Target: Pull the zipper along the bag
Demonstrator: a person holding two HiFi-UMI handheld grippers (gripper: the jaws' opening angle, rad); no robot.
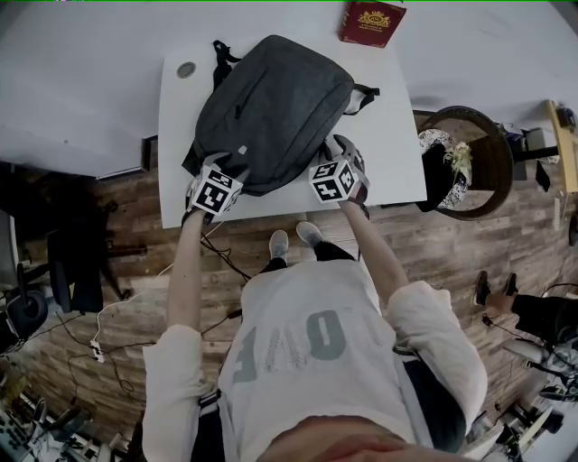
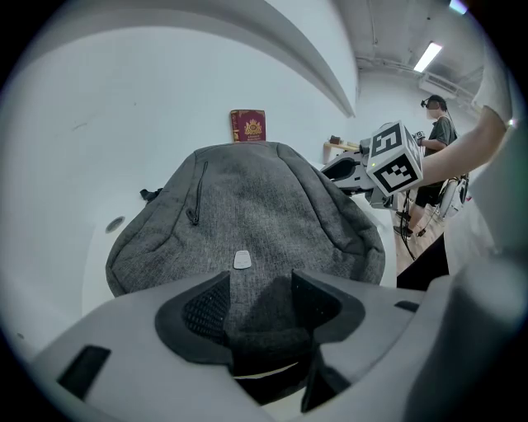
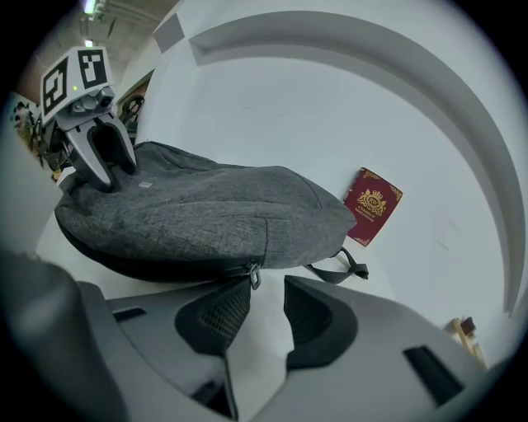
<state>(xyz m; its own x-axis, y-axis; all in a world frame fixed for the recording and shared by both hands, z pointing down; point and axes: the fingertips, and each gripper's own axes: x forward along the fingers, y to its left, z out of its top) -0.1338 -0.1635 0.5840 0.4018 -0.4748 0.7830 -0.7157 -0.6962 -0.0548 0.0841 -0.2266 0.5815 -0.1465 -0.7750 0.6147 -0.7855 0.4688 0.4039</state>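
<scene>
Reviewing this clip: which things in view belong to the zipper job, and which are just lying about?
Part of the job:
- grey backpack
- zipper pull
- left tongs, clamped on the backpack's fabric
- right tongs, open, at the pull

Just lying about:
- red book at the far edge of the white table
- round grey disc on the table

A white table (image 1: 179, 153) carries a grey bag (image 1: 271, 108), which lies flat across its middle and reaches the near edge. A dark red book (image 1: 371, 23) stands at the far right edge. A small round disc (image 1: 186, 69) sits in the far left corner.
</scene>
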